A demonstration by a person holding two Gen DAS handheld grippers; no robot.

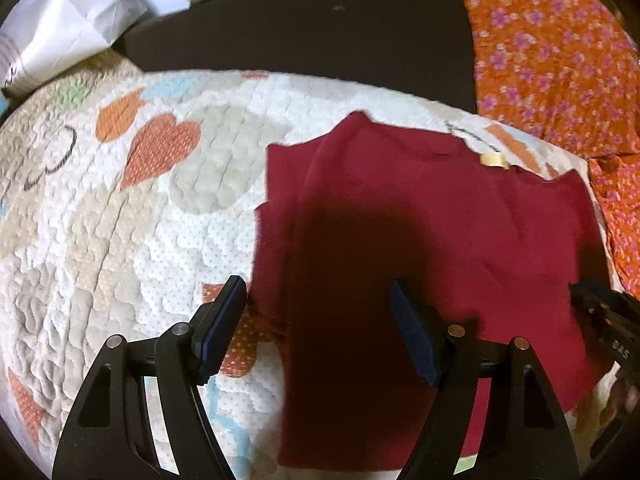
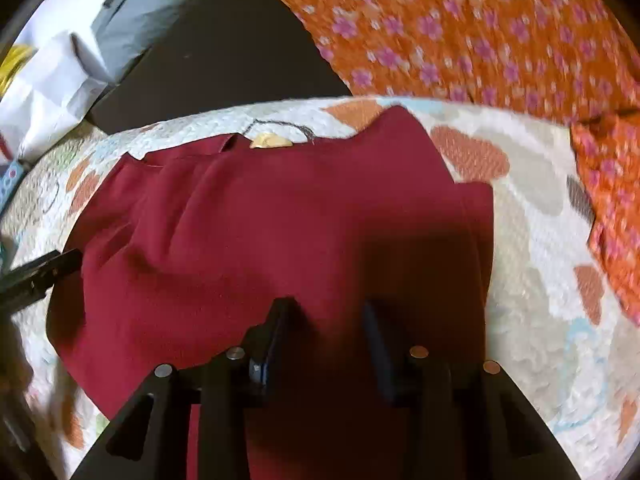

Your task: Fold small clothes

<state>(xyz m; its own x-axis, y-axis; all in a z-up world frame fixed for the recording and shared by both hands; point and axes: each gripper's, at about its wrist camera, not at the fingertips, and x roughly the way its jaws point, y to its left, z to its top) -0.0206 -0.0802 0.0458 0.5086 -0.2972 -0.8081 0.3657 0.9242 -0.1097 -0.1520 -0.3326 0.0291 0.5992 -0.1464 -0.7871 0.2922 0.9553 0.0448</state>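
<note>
A small dark red shirt (image 1: 420, 208) lies flat on a quilted cover (image 1: 120, 220), collar with a tan label (image 1: 494, 159) at the far side. Its left sleeve is folded in over the body. My left gripper (image 1: 320, 304) is open and empty above the shirt's left edge. In the right wrist view the red shirt (image 2: 260, 220) fills the middle, label (image 2: 270, 141) at the far edge. My right gripper (image 2: 328, 316) is open, hovering over the shirt's lower right part. The right gripper shows at the left wrist view's right edge (image 1: 608, 316); the left gripper shows at the right wrist view's left edge (image 2: 36, 276).
An orange flowered cloth (image 1: 552, 52) lies at the far right of the quilt, seen also in the right wrist view (image 2: 480, 28). A dark surface (image 1: 300, 28) lies beyond the quilt. White paper or bags (image 1: 64, 28) sit at the far left.
</note>
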